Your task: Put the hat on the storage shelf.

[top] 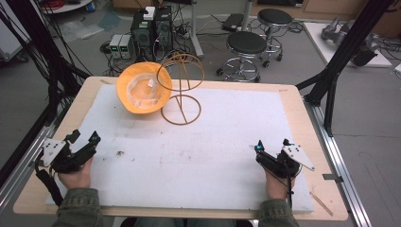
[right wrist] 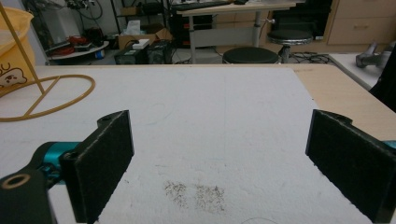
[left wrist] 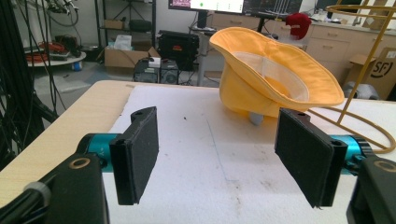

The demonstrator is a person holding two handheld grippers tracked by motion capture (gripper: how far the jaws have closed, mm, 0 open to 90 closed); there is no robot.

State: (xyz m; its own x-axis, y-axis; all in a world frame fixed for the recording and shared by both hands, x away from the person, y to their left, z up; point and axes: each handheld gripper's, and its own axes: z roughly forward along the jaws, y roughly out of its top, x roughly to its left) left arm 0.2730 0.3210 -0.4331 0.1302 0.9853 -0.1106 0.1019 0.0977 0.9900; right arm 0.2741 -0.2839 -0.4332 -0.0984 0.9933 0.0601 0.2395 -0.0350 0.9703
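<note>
A yellow bucket hat (top: 142, 88) lies tipped on the white mat at the far left-centre, its pale lining facing up; it leans beside a gold wire stand (top: 181, 90). In the left gripper view the hat (left wrist: 275, 79) sits ahead and to the right, with the wire stand (left wrist: 362, 70) beyond it. My left gripper (top: 83, 137) rests open near the mat's front left, nothing between its jaws. My right gripper (top: 273, 144) rests open at the front right, also with nothing in it. In the right gripper view the wire stand's base ring (right wrist: 46, 100) lies at the far left.
The white mat (top: 203, 146) covers most of the wooden table (top: 302, 109). Small dark specks (top: 119, 153) mark the mat near the left gripper. Black frame posts (top: 340, 56) rise at the right, cables at the left. Stools and computer boxes stand on the floor beyond.
</note>
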